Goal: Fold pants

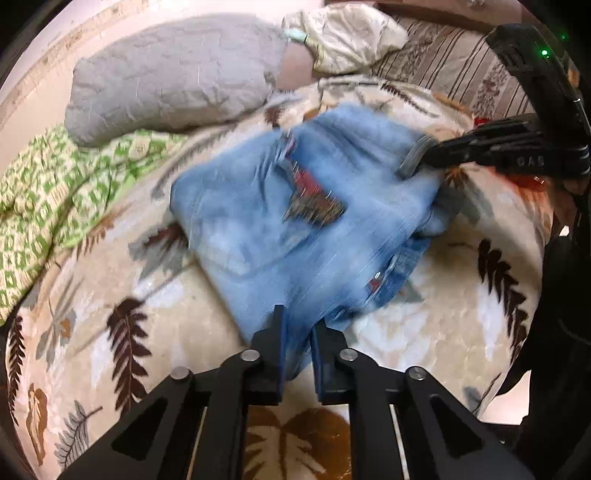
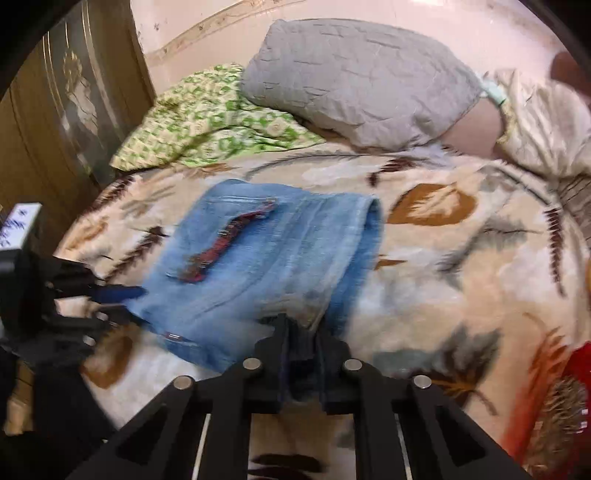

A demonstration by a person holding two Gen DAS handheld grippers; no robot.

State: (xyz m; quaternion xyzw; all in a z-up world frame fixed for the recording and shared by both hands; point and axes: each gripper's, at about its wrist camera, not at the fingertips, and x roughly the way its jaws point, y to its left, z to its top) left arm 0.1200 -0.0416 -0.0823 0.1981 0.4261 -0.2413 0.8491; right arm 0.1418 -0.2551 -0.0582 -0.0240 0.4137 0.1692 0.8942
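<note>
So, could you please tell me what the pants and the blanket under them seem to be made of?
The pants look like light-blue washed denim: faded, matte, with stitched seams. The blanket looks like plush fleece, judging by its soft sheen, though blur leaves it uncertain.

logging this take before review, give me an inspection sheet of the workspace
surface: leaf-print blanket covering a bed
job's things: light blue jeans, partly folded, red patch on top, blurred by motion
clutter: grey pillow, green patterned quilt, cream cloth, red item at blanket edge
grippers: left gripper shut on jeans edge; right gripper shut on jeans fabric
cables: nothing seen
surroundings: pink wall, wooden headboard
</note>
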